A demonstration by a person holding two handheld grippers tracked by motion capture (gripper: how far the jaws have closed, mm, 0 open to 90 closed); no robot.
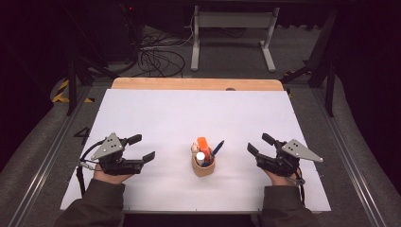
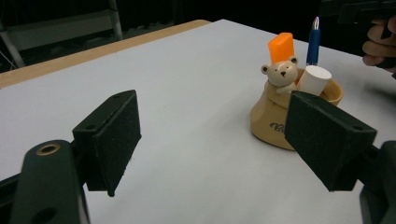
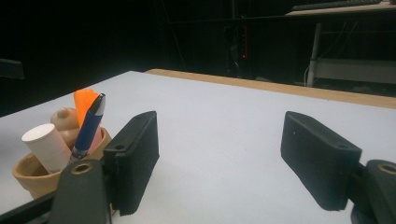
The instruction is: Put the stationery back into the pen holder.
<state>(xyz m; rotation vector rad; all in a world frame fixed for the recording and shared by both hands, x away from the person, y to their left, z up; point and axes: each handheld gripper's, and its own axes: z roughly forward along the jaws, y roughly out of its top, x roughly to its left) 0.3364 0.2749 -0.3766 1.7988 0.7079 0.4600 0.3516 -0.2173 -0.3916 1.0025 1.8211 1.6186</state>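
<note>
From above, a tan pen holder point(image 1: 204, 166) stands mid-front on the white surface point(image 1: 189, 113), between the left gripper point(image 1: 142, 149) and right gripper point(image 1: 260, 144), well apart from both. The left gripper view shows spread jaws, the holder's bear figure point(image 2: 281, 73), orange marker point(image 2: 281, 46), blue pen point(image 2: 313, 44) and white tube point(image 2: 314, 79). The right gripper view shows spread jaws with the holder at far left.
</note>
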